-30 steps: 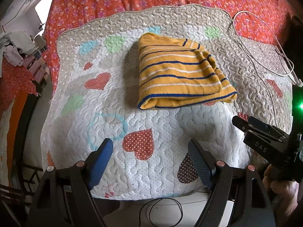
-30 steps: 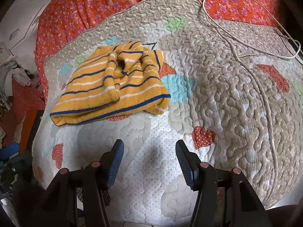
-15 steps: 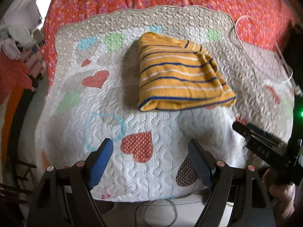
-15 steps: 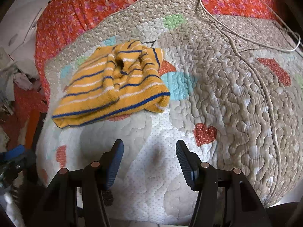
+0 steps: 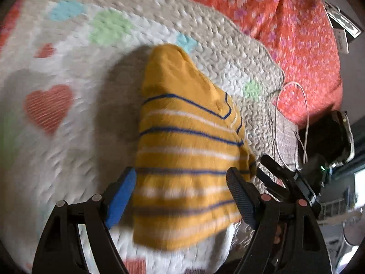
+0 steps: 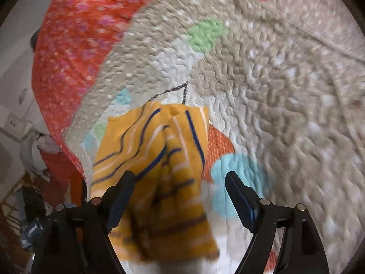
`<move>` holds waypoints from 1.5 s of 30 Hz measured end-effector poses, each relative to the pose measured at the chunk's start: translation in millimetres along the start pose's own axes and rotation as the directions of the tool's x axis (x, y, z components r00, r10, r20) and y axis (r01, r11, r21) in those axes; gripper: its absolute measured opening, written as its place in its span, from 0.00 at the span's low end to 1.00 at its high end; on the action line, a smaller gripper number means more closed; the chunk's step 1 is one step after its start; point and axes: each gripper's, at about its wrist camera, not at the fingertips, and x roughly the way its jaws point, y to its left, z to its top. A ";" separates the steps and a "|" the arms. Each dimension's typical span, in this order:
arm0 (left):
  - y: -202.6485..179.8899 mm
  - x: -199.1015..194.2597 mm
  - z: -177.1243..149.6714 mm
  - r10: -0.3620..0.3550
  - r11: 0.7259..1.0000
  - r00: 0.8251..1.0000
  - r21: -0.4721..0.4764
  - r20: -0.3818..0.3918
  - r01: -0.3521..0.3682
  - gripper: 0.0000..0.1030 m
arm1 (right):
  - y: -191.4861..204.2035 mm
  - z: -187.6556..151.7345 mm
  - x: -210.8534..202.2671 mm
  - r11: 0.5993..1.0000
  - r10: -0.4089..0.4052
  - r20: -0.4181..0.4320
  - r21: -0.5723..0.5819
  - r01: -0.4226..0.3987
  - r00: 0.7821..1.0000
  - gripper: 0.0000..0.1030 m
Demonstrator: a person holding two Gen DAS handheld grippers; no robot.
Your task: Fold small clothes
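Note:
A folded yellow knit garment with blue and white stripes [image 5: 187,150] lies on a quilted heart-pattern blanket [image 5: 57,137]. My left gripper [image 5: 182,194] is open, its fingers on either side of the garment's near part, just above it. My right gripper [image 6: 178,196] is open over the garment's right edge [image 6: 159,171]; it also shows at the right of the left wrist view [image 5: 285,182]. Both views are motion-blurred.
A red floral bedspread [image 5: 285,34] lies under the quilt. A white cable [image 5: 289,114] loops at the quilt's right edge beside a dark object [image 5: 328,137]. Clutter sits on the floor at the left in the right wrist view [image 6: 34,155].
Both grippers have moved forward and down, from the quilt's near edge to right over the garment. The garment has not moved. Both stay open.

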 end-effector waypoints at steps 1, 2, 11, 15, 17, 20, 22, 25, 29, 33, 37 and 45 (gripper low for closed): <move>2.2 10.1 6.7 0.001 1.000 1.000 0.008 -0.020 -0.001 0.78 | -4.9 5.4 10.5 1.000 0.003 -0.011 0.017 -0.003 1.000 0.83; 3.1 18.2 11.8 0.004 1.000 0.999 0.014 -0.037 -0.003 0.79 | -10.9 9.2 20.3 0.999 0.019 -0.022 0.040 -0.018 1.000 0.83; 5.0 63.1 32.9 -0.038 0.999 0.990 -0.035 -0.134 0.033 0.88 | 0.8 13.6 63.4 0.940 0.313 -0.090 0.168 -0.295 0.945 0.87; -5.8 50.0 31.6 0.019 0.999 0.994 -0.033 -0.107 -0.022 0.49 | 54.3 6.4 64.3 0.987 0.119 -0.123 -0.090 -0.131 0.985 0.54; -8.2 37.2 33.2 0.018 0.999 0.995 -0.028 -0.096 -0.021 0.43 | 71.9 5.3 55.5 0.981 0.130 -0.103 -0.132 -0.143 0.986 0.46; -11.9 10.4 33.5 0.030 0.999 0.998 -0.012 -0.059 -0.031 0.43 | 96.4 3.8 40.7 0.965 0.169 -0.072 -0.190 -0.180 0.983 0.40; -9.4 -4.8 31.6 0.038 0.999 0.999 -0.009 -0.036 -0.038 0.43 | 112.3 -0.3 33.3 0.951 0.191 -0.060 -0.234 -0.200 0.980 0.40; 0.0 -15.3 27.2 0.075 0.997 0.997 -0.010 -0.021 -0.075 0.44 | 122.9 -8.2 37.0 0.940 0.206 -0.080 -0.261 -0.220 0.975 0.40; 19.6 7.3 21.9 0.229 0.973 0.971 -0.009 -0.062 -0.230 0.57 | 113.3 -25.4 65.2 0.953 0.057 -0.137 -0.289 -0.095 0.989 0.55; 14.5 -8.6 17.7 0.209 0.978 0.978 -0.015 -0.022 -0.209 0.58 | 110.6 -17.6 42.4 0.955 0.018 -0.055 -0.294 -0.034 0.998 0.61; 8.7 -42.2 6.4 0.215 0.977 0.974 -0.011 0.064 -0.215 0.58 | 103.4 -3.9 6.5 0.963 0.053 0.043 -0.267 -0.039 0.998 0.58; 12.5 -30.5 -37.8 0.290 0.957 0.956 0.018 0.040 -0.291 0.58 | 123.7 -36.5 9.8 0.925 0.013 -0.048 -0.380 -0.030 0.999 0.19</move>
